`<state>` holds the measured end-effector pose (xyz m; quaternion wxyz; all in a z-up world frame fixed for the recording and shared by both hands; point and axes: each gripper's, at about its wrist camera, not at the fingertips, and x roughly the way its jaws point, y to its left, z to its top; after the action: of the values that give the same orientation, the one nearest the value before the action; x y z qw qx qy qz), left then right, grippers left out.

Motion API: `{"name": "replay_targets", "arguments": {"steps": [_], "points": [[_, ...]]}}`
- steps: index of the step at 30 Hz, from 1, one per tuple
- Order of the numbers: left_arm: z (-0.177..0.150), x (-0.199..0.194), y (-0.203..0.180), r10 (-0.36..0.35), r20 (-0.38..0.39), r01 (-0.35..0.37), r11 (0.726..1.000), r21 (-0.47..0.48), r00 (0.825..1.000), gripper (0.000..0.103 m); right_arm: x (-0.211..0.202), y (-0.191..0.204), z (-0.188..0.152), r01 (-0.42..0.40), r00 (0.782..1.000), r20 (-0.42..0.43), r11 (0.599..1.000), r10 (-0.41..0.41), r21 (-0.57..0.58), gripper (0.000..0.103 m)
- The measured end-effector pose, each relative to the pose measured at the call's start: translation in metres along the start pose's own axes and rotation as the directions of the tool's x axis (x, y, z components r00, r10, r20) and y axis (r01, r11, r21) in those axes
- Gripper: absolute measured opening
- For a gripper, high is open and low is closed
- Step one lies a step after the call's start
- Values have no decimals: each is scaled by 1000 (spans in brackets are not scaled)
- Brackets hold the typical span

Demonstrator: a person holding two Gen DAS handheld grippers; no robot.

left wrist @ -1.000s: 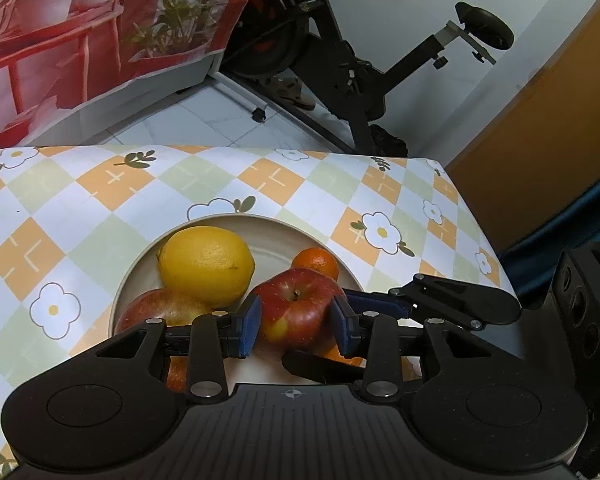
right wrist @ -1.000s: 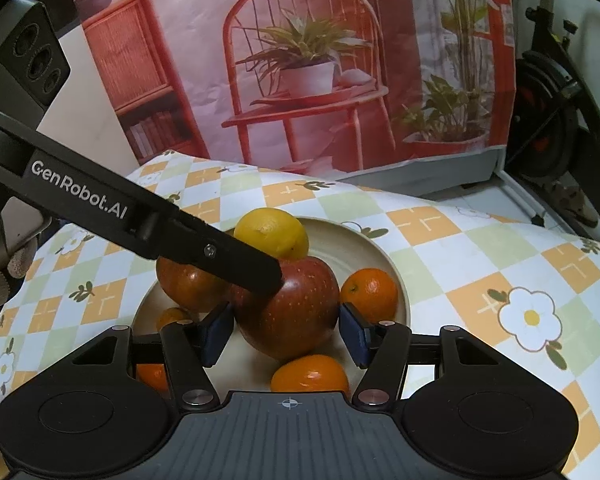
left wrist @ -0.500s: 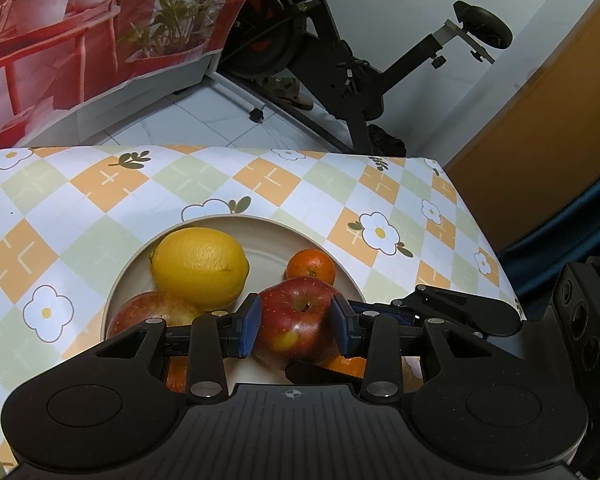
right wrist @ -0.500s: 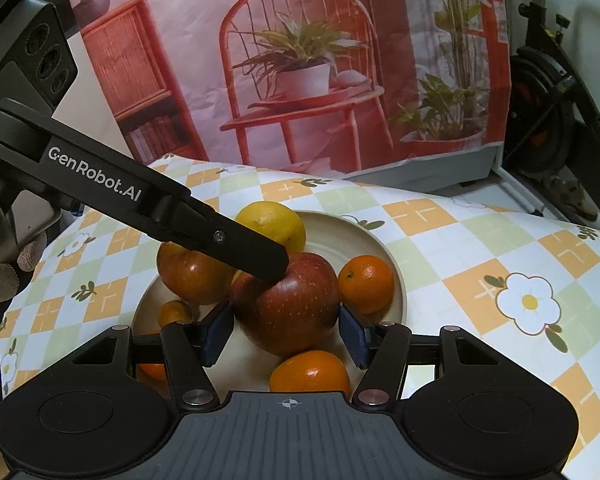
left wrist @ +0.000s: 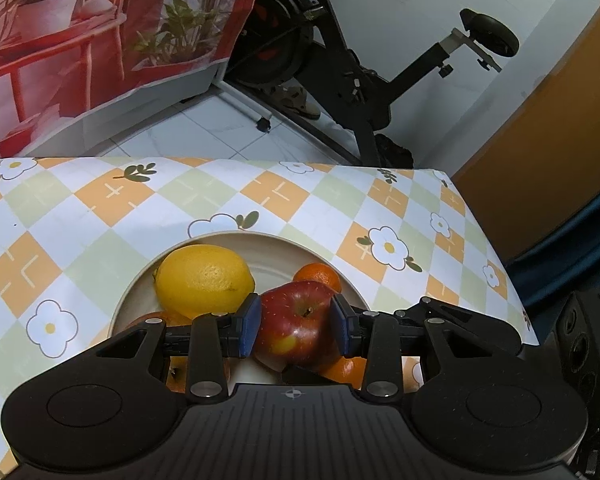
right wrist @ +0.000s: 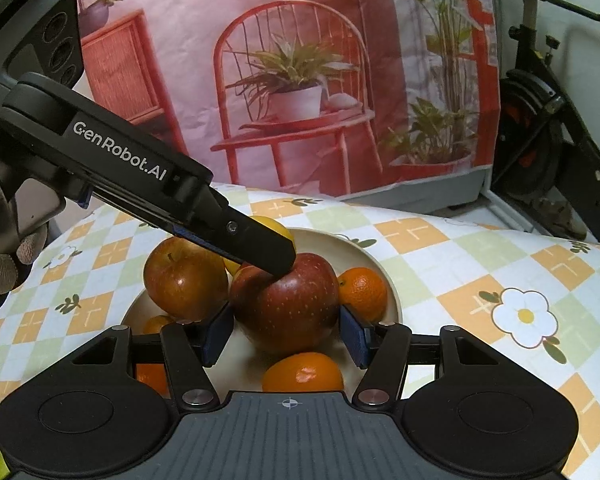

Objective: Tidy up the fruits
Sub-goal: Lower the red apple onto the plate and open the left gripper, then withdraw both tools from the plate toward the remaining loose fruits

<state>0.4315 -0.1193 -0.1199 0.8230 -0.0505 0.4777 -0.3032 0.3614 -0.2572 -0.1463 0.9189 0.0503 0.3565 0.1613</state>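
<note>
The left gripper (left wrist: 296,330) is clenched on the red apple (left wrist: 298,330): both blue pads press on its two sides, and the stem hollow of the apple looks up between them. In the right wrist view the same gripper comes in from the upper left as a long black finger, and its tip lies on the top of this apple (right wrist: 288,312). On the side of that finger white letters read "GenRobot.AI". Some more letters, "AS", stand at the left edge of this view, but the rest of the word is cut off.

The right gripper (right wrist: 286,334) stands around the same apple. Its blue pads are close to both sides of the fruit, but I cannot tell if they really touch it, so I cannot say if it grasps or is released.

The apple is in the middle of a cream plate (left wrist: 268,246), among the other fruits. A yellow lemon (left wrist: 204,282) lies just beside it on the left in the left wrist view. A second, darker apple (right wrist: 184,278) sits next to it in the right wrist view. A small orange (right wrist: 362,292) rests by the far rim, and another orange (right wrist: 304,372) lies near the camera, partly hidden by the gripper body.

The plate stands on a tablecloth (left wrist: 100,208) with orange and green diamonds and white flowers. Behind the table hangs a backdrop (right wrist: 300,80) printed with a red chair and potted plants. A black exercise bike (left wrist: 360,72) stands on the white tiled floor.
</note>
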Motion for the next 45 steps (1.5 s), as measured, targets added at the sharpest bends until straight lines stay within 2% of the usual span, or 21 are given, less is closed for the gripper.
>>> {"name": "replay_targets", "arguments": {"steps": [10,19,24,33,42,45], "points": [[-5,-15,-3,13,26,-13,1000,9,1000,40,-13,6,3,17,1000,-14,1000,-17,11,55],[-17,-54,-13,86,104,-91,995,48,991,40,-44,21,1,34,999,16,999,-35,33,55],[-33,-80,-15,151,150,-162,985,59,977,41,-60,30,-3,63,998,22,997,-64,49,55],[-71,-117,-24,208,197,-232,967,108,958,42,-90,51,-30,69,997,29,994,-72,88,55],[-114,-135,-29,226,216,-249,965,86,950,42,-113,71,-59,55,998,6,994,-56,91,55],[-129,-139,-27,219,208,-235,971,52,953,42,-117,79,-69,61,998,-12,996,-60,60,55]]}}
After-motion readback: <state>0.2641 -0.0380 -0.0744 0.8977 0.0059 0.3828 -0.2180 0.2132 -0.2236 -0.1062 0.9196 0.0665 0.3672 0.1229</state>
